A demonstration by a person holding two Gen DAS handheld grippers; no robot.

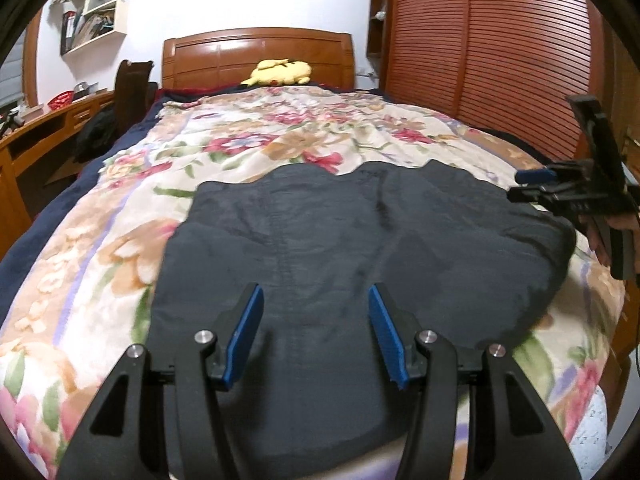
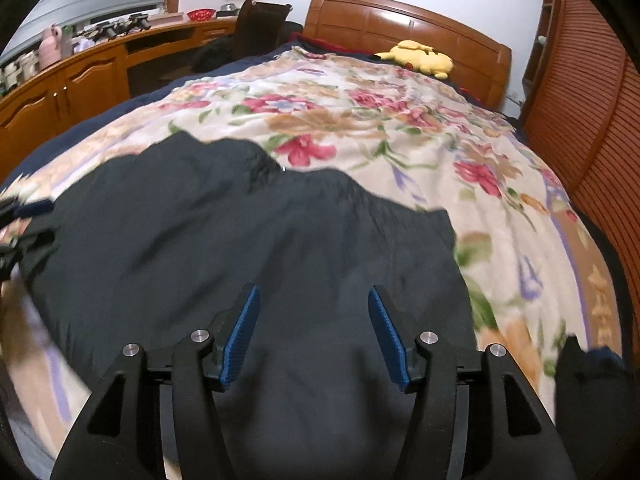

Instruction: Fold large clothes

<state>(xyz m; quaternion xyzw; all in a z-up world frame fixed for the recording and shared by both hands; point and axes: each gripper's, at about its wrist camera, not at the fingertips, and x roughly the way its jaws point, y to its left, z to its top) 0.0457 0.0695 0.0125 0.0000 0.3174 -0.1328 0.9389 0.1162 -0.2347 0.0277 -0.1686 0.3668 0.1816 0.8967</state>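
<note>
A large dark garment (image 1: 360,248) lies spread flat on the floral blanket (image 1: 256,136) of the bed. In the right wrist view the same garment (image 2: 248,240) fills the near middle, its far edge wavy. My left gripper (image 1: 316,292) hangs above the garment's near part, open, nothing between its blue pads. My right gripper (image 2: 314,292) is likewise open over the cloth and holds nothing. In the left wrist view the right gripper (image 1: 536,186) shows at the right edge, beside the garment's right side. The left gripper (image 2: 24,216) appears blurred at the left edge of the right wrist view.
A yellow plush toy (image 1: 280,72) lies by the wooden headboard (image 1: 256,52). A slatted wooden wardrobe (image 1: 500,56) runs along the bed's right side. A wooden desk (image 2: 80,80) and dark chair (image 2: 256,24) stand to the left. Another dark item (image 2: 592,384) lies at the bed's near right.
</note>
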